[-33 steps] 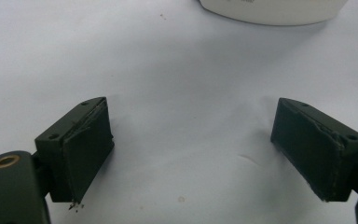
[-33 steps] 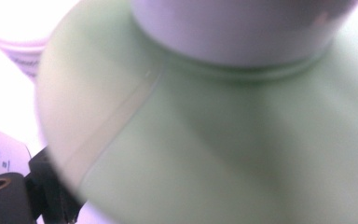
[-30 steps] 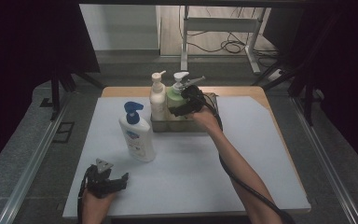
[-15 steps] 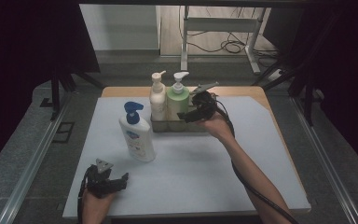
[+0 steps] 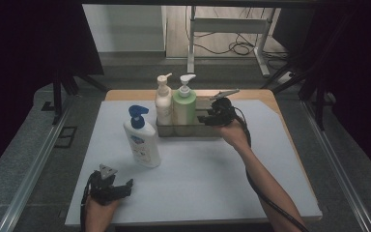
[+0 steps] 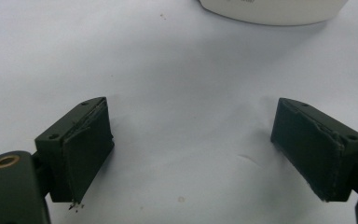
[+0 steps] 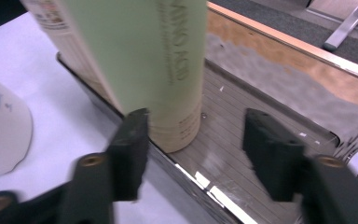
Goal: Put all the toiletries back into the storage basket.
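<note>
The right gripper (image 5: 211,116) has let go of the green bottle (image 5: 184,107) and slid off to the side since a second ago, when it was wrapped around it; the green bottle now stands straight up in the metal tray (image 5: 189,130), touching the cream bottle (image 5: 164,102) beside it; in the right gripper view the green bottle (image 7: 154,65) is just past the left jaw, tall way up, and the jaws are spread apart with nothing in them, over the bare end of the tray (image 7: 261,154); the white bottle with the blue pump (image 5: 141,137) stands alone on the white mat (image 5: 212,179), near the tray; it looks like the next one to go in; the left gripper (image 5: 110,186) is nearer to it, resting low on the mat with its jaws wide apart and holding nothing; in the left gripper view the bottom of the white bottle (image 6: 270,9) sits straight ahead of the jaws, a bit to the right.
</note>
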Available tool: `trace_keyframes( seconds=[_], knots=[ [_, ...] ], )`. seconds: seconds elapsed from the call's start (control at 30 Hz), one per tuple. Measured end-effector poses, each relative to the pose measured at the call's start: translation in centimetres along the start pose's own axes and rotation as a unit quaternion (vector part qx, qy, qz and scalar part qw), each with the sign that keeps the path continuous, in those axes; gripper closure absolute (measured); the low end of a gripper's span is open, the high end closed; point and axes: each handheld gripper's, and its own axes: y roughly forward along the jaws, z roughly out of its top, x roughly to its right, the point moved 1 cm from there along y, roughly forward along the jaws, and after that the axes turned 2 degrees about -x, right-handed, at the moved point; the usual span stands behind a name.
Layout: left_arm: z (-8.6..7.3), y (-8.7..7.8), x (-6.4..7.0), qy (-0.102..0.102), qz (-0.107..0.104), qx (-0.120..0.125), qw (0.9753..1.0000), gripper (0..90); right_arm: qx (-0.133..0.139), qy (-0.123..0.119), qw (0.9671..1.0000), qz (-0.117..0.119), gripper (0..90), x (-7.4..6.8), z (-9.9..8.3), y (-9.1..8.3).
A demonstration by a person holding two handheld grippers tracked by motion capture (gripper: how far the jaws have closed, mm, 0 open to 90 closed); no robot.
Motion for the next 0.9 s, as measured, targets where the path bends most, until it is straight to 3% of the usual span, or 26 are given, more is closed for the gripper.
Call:
trace_keyframes(
  seconds=[0.23, 0.47, 0.67, 0.9],
  knots=[
    [0.0, 0.0, 0.0, 0.000, 0.000, 0.000, 1.0000, 11.9, -0.017, 0.009, 0.9997, -0.013, 74.3, 0.8, -0.2, 1.6],
    [0.0, 0.0, 0.0, 0.000, 0.000, 0.000, 1.0000, 11.9, -0.027, 0.021, 0.9992, -0.018, 87.6, 1.0, 0.1, 3.3],
    [0.0, 0.0, 0.0, 0.000, 0.000, 0.000, 1.0000, 11.9, -0.044, 0.037, 0.9981, -0.022, 89.3, 1.0, 0.3, 4.8],
    [0.0, 0.0, 0.0, 0.000, 0.000, 0.000, 1.0000, 11.9, -0.057, 0.046, 0.9972, -0.011, 89.2, 0.8, 0.3, 6.1]
  ],
)
